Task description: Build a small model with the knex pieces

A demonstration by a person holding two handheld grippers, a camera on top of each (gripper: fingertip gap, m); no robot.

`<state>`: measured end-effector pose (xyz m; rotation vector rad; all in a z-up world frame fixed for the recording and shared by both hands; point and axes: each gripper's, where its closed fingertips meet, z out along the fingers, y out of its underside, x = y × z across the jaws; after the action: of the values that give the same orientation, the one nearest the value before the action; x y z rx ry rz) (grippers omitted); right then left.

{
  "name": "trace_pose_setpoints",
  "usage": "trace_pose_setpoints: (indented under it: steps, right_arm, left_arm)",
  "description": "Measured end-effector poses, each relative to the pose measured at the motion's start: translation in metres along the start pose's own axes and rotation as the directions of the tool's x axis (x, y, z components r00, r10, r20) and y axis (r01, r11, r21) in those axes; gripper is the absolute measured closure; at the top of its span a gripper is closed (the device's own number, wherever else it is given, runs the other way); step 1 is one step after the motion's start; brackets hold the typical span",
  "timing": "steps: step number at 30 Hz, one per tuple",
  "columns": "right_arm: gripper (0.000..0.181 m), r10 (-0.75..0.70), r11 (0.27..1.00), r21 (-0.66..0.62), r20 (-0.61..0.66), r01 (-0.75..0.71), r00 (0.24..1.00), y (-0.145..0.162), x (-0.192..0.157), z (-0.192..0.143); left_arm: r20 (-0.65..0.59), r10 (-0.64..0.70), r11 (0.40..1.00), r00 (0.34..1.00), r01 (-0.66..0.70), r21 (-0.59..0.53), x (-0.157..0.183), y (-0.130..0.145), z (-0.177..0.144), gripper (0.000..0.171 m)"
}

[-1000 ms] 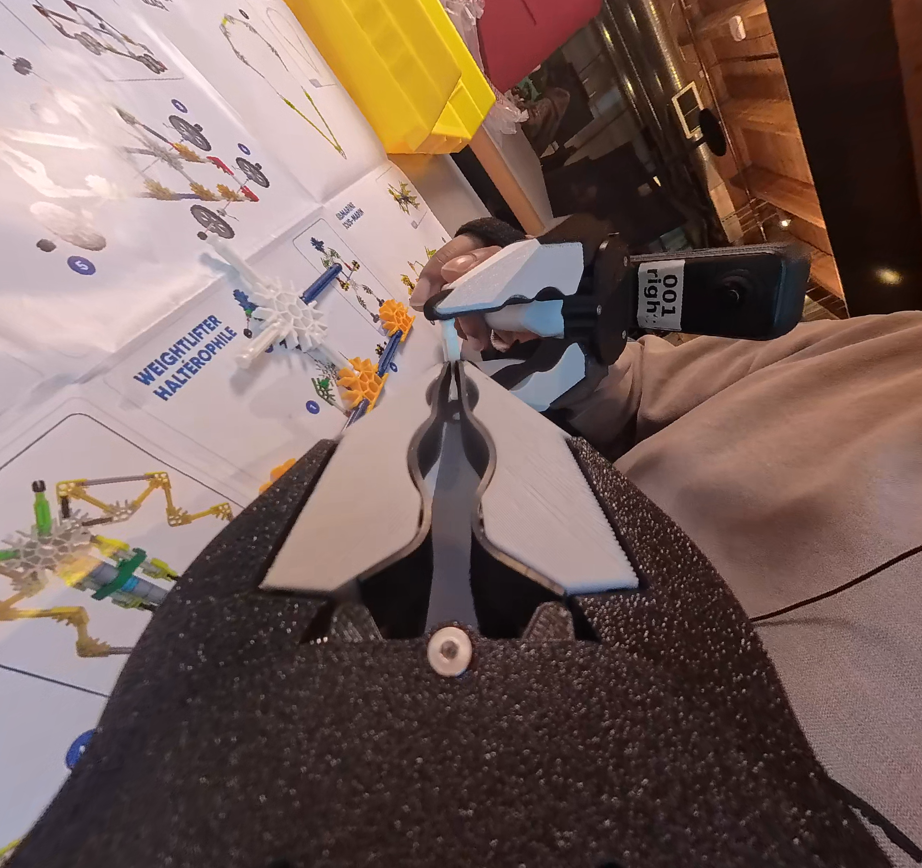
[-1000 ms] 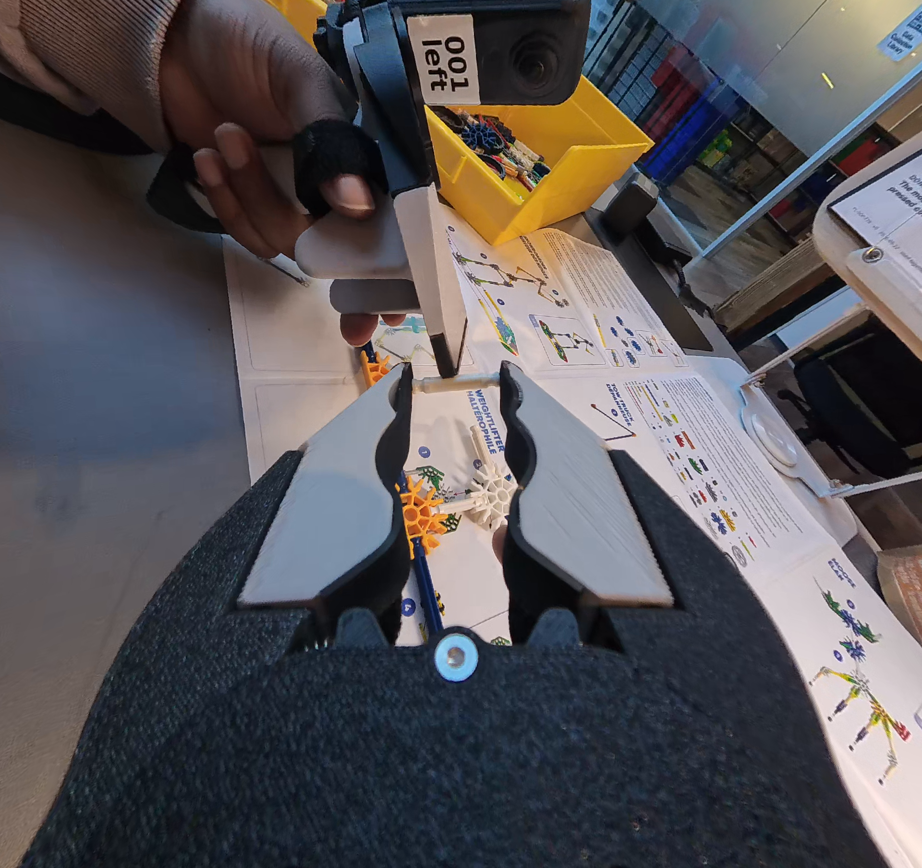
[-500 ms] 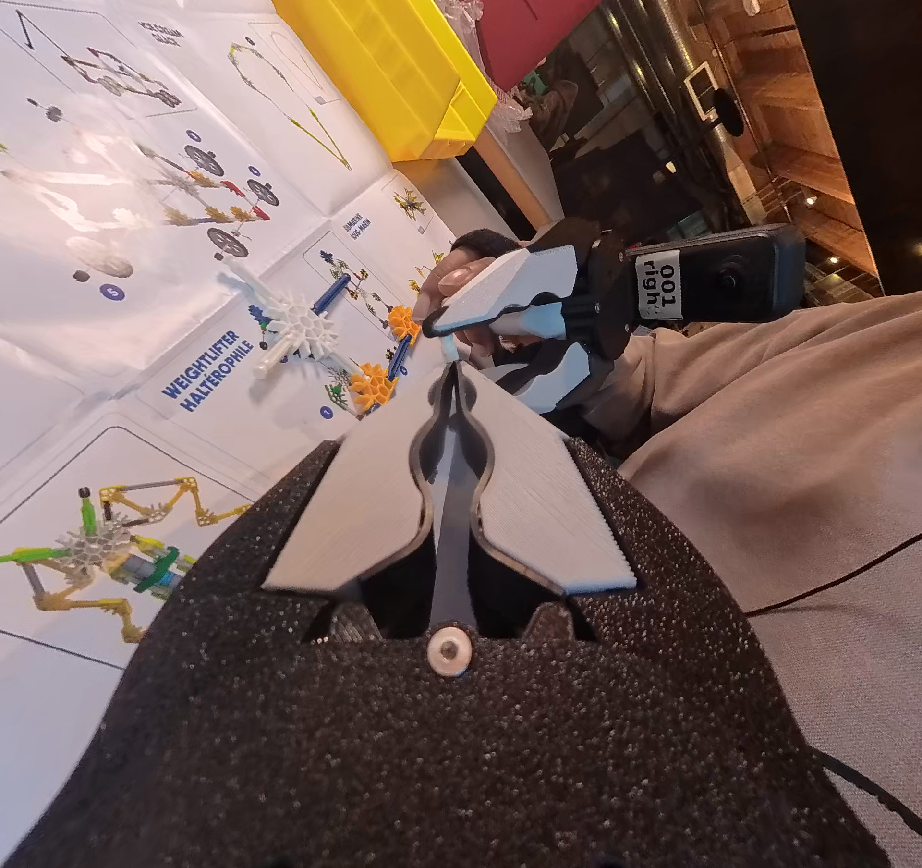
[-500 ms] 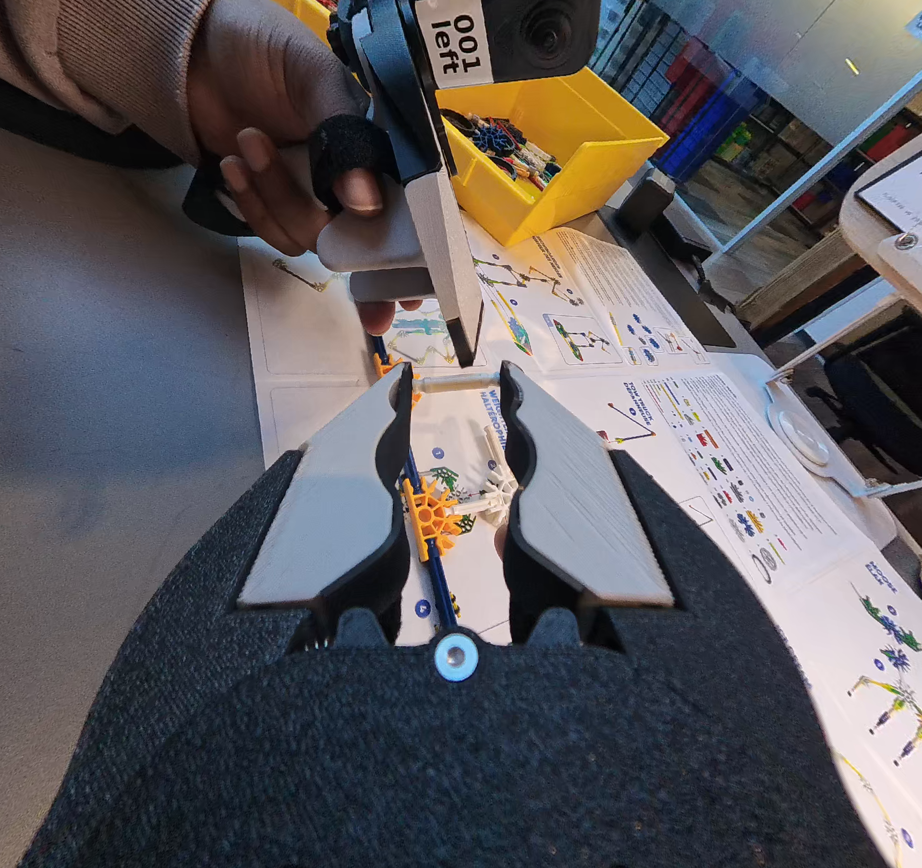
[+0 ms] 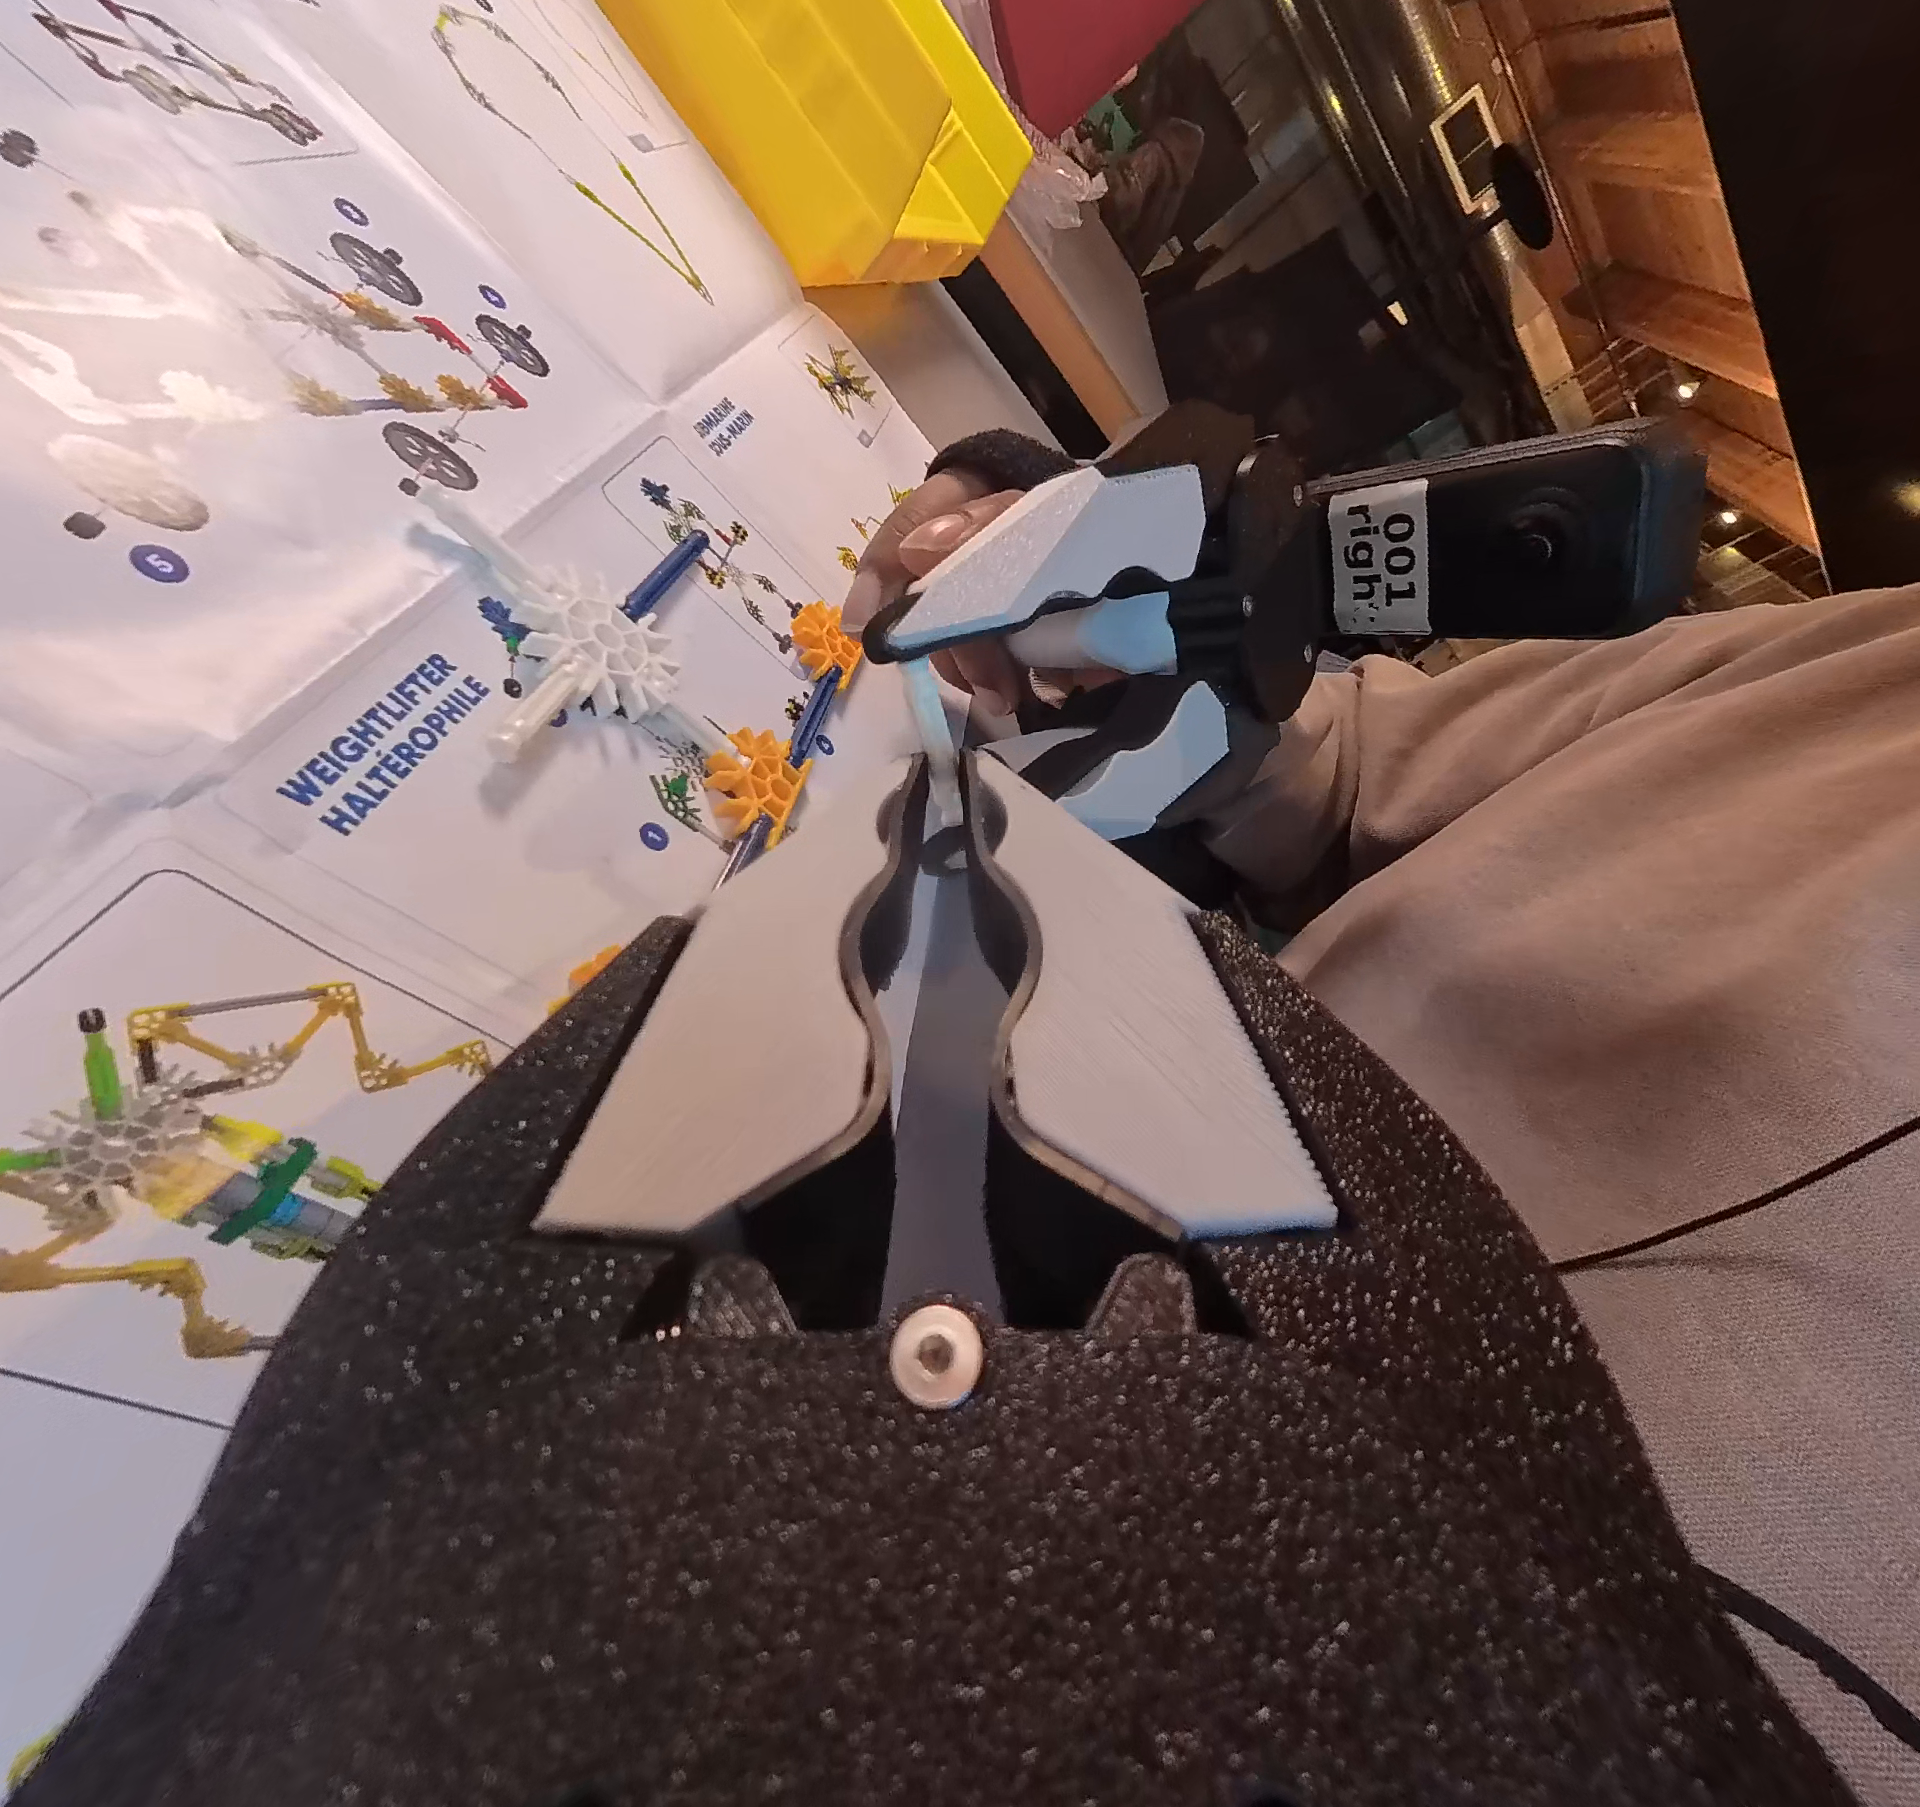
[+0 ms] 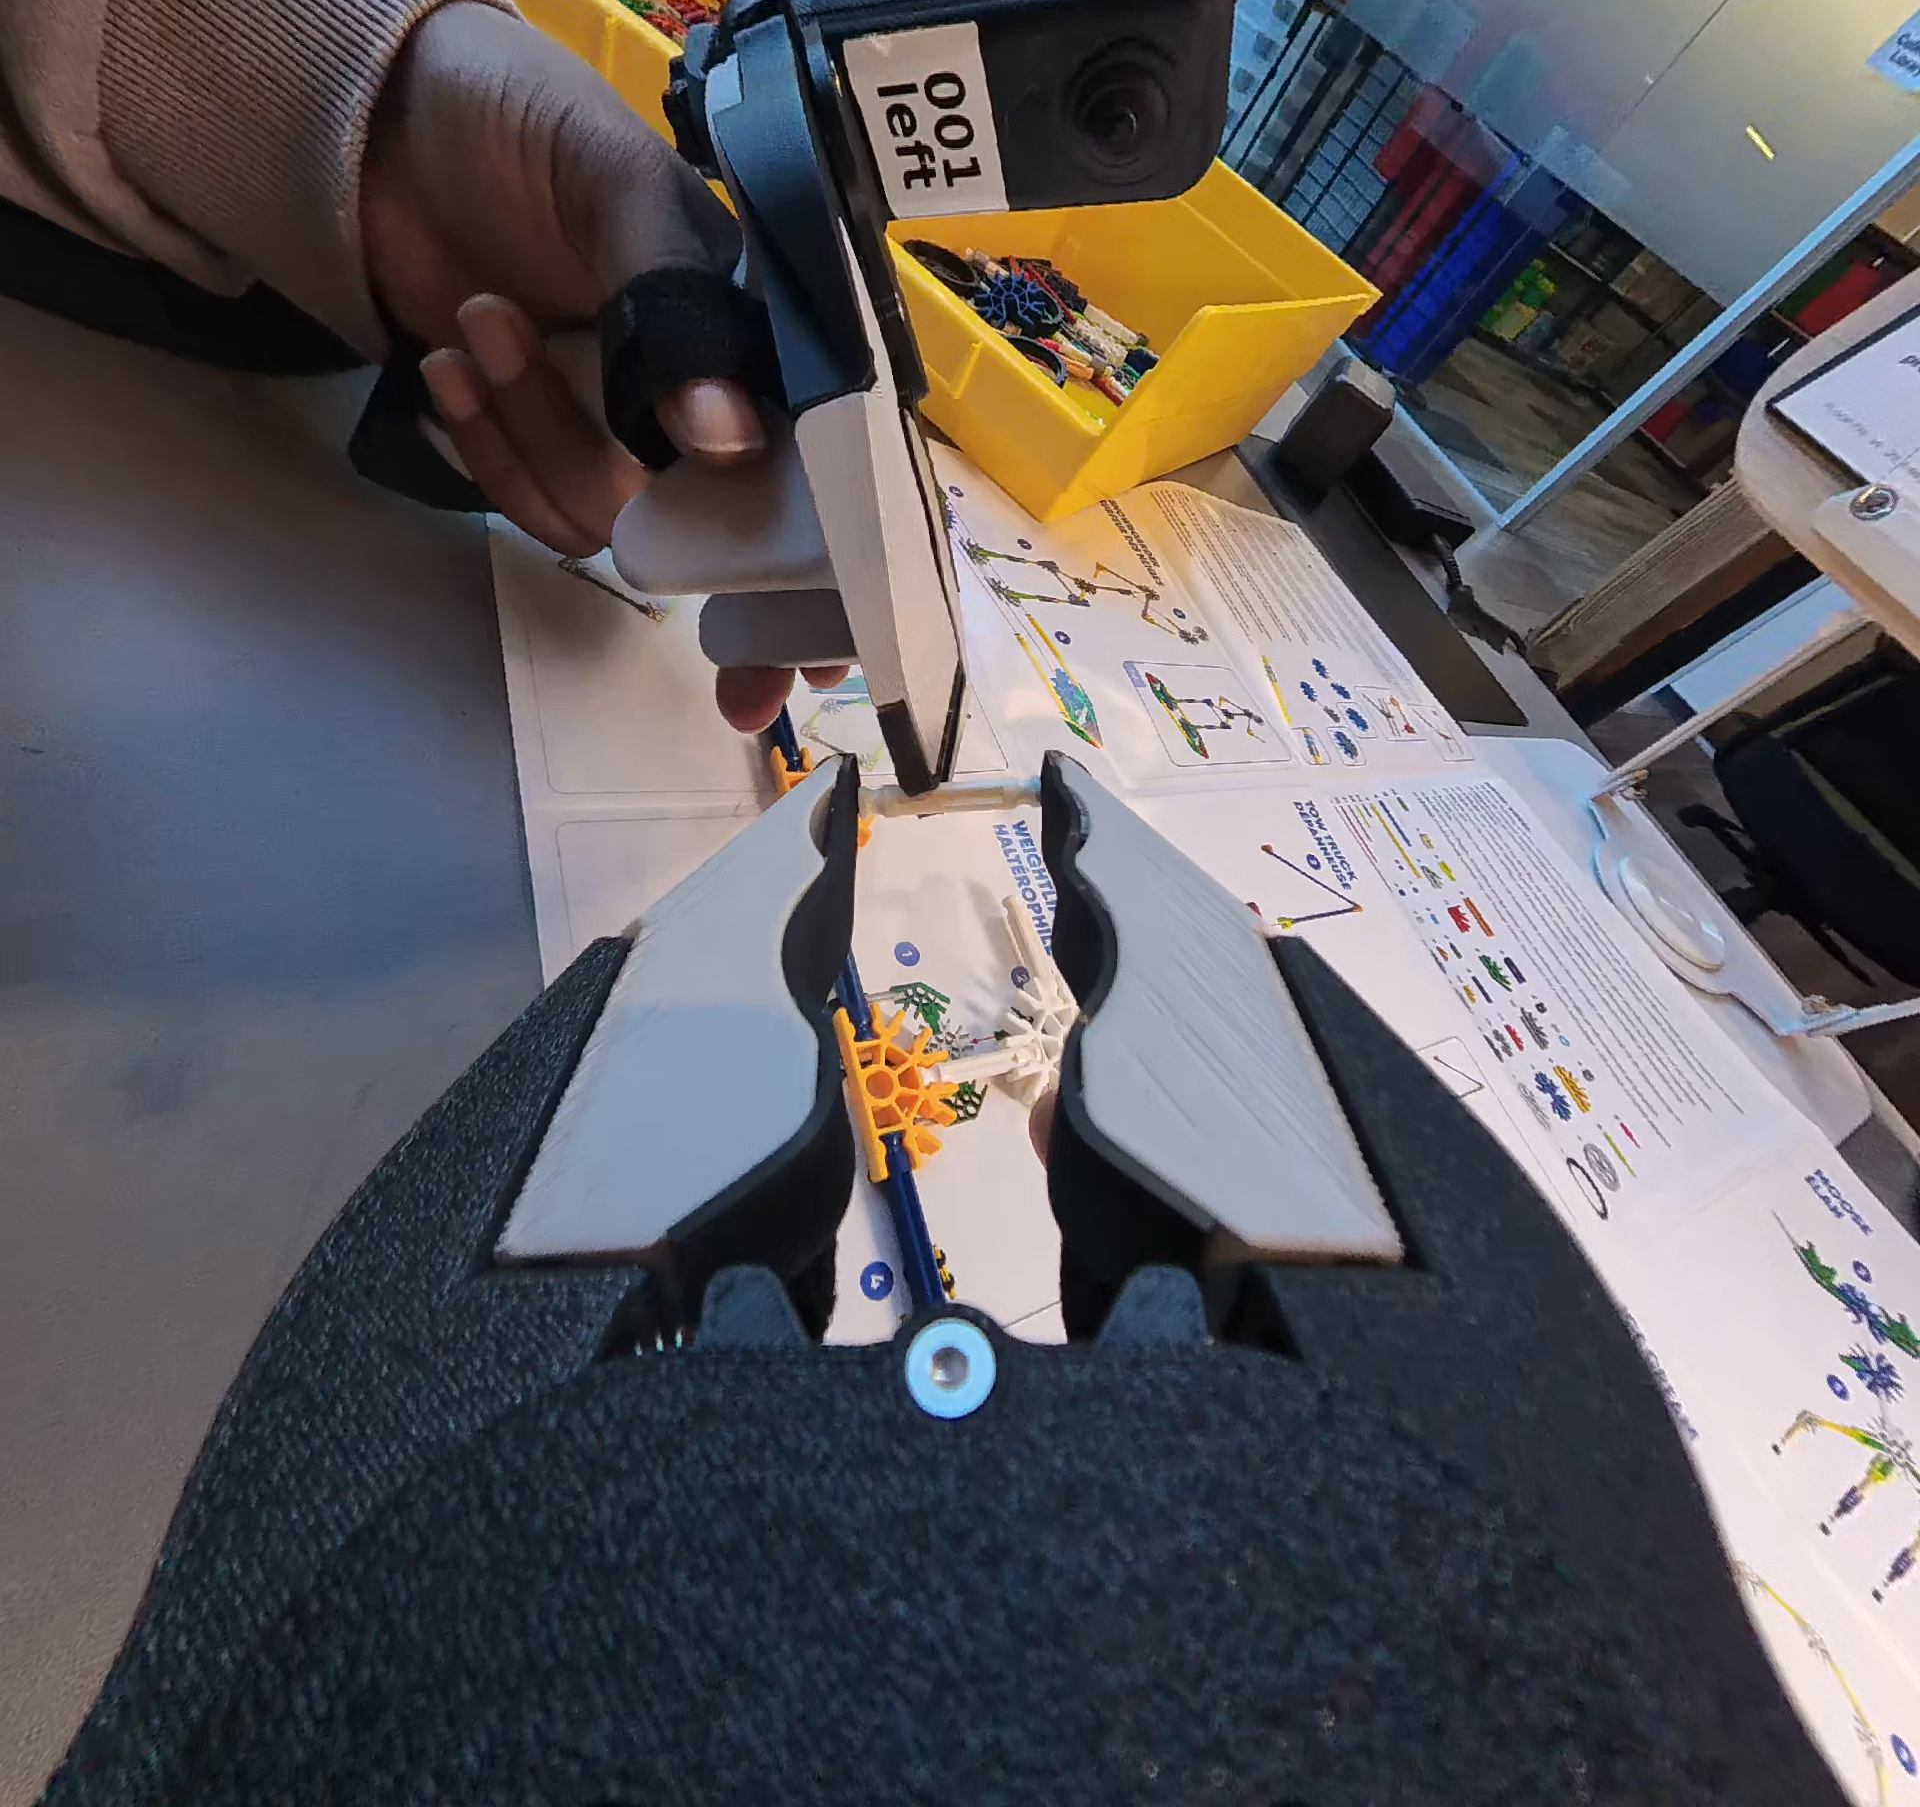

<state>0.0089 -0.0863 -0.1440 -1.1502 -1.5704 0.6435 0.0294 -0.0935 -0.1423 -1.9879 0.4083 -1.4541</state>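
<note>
A short white rod [image 6: 987, 793] spans lengthwise between the fingertips of my right gripper [image 6: 951, 781], held above the sheet. My left gripper [image 6: 925, 770] comes down from above and is shut on the rod's middle. In the left wrist view the rod [image 5: 928, 708] sticks out from my left gripper's [image 5: 940, 770] nearly closed tips toward the right gripper [image 5: 935, 687]. Below on the instruction sheet [image 6: 1455, 926] lies a small build: orange connectors [image 6: 894, 1082] on a blue rod and a white snowflake connector [image 6: 1039, 1019]. The same build [image 5: 603, 635] shows in the left wrist view.
A yellow bin [image 6: 1143, 386] of loose parts stands at the sheet's far edge; its side [image 5: 831, 74] shows in the left wrist view. Grey table [image 6: 208, 822] lies to the left. A white round object [image 6: 1662, 916] sits at the right. A person's sleeve [image 5: 1558, 874] is close by. Only a small space, under 4 cm, lies between the two pairs of fingers. It is some 8 centimetres from my right tips to the white snowflake connector [image 6: 1039, 1019].
Half a second ago the left gripper's tips stood just above the rod; now they are down on it. The rod has stayed between the right gripper's fingertips.
</note>
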Motion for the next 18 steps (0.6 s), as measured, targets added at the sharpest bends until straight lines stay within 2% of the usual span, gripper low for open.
trace_pose_setpoints:
  steps: [18]
  right_arm:
    - [0.147,0.002,1.000,0.006,0.014,-0.002,1.000,-0.0013,-0.0038,0.0005]
  left_arm:
    - [0.031,0.033,0.999,0.999,-0.032,-0.008,-0.0025,-0.0003,-0.0011,0.168]
